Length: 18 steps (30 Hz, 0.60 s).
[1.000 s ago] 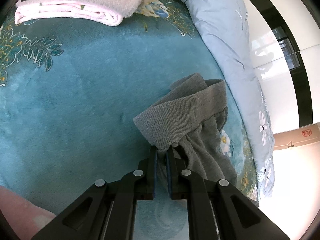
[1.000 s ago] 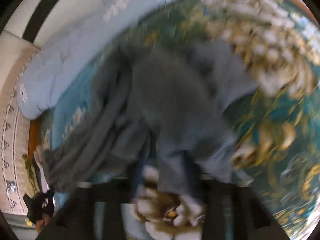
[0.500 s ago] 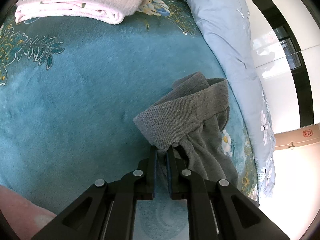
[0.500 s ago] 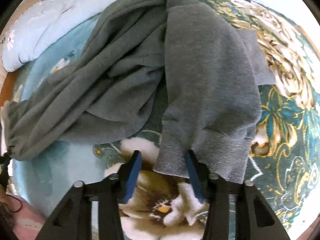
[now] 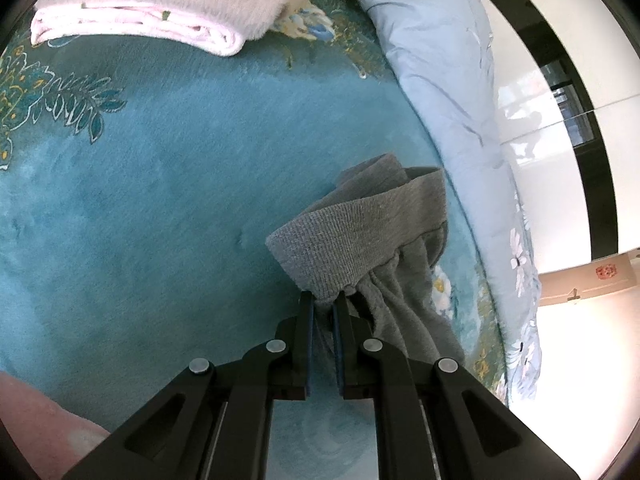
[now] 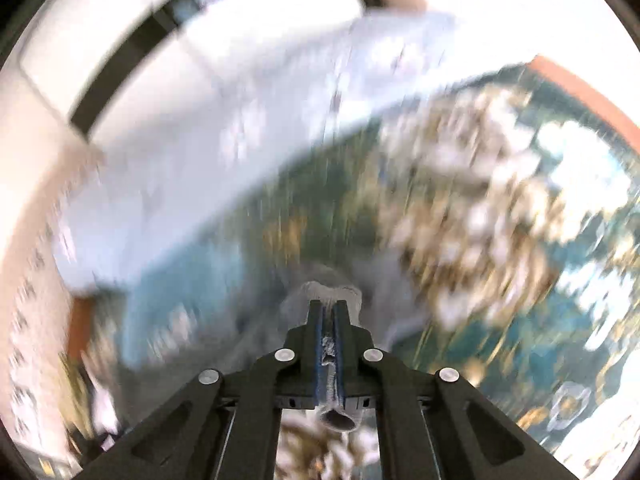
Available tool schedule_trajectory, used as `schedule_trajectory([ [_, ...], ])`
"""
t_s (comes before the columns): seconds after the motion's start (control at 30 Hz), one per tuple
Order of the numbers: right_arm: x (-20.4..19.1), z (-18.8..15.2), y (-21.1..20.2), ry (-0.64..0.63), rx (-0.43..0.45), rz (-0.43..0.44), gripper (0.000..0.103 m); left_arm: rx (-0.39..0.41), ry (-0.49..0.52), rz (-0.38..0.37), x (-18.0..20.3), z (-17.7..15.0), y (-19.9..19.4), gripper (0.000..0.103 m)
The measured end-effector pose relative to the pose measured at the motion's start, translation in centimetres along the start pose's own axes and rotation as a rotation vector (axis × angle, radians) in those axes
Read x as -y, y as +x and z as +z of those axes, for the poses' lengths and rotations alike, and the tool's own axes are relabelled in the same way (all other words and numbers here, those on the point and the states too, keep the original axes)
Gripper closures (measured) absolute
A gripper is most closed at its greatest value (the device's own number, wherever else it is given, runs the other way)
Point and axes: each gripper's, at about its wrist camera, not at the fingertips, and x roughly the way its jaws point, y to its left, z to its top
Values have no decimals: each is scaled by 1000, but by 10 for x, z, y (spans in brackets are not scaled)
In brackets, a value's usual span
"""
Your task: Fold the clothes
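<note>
A grey knit garment [image 5: 360, 232] with a ribbed band lies bunched on the teal bed cover [image 5: 140, 200] in the left wrist view. My left gripper [image 5: 323, 300] is shut on the lower edge of that band, and gathered cloth trails off to the right behind it. The right wrist view is heavily blurred. There my right gripper [image 6: 329, 304] has its jaws closing tight on a pinch of the grey garment [image 6: 332, 290]. Cloth shows between the pads and bulges out past the fingertips, lifted off the flowered cover.
A folded pink-white blanket [image 5: 160, 12] with a dark folded item on top sits at the far edge. A light blue flowered quilt [image 5: 448, 80] runs along the right side of the bed. Something pink [image 5: 40, 432] shows at the lower left.
My right gripper closed on the grey hem that lay between its open fingers and rose quickly with it. The left gripper kept its hold and stayed put.
</note>
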Motion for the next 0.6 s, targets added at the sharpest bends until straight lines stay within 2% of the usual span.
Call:
schedule_trajectory([
  [0.07,5,33,-23,22,70,-1,98,39,8,-11,1,1,-6,95],
  [0.17,13,64,-41,61,125,3,98,109,1,-36,1,3,-19,95],
  [0.27,18,77,-44,91,137,18,98,178,-40,-74,-7,7,-34,96],
  [0.37,28,79,-37,113,138,4,98,184,-46,-66,-8,9,-37,96],
  [0.5,47,74,8,106,19,-117,98,153,-17,-5,-3,7,-29,96],
  [0.6,67,53,55,125,-105,-230,98,134,-5,28,-1,6,-24,96],
])
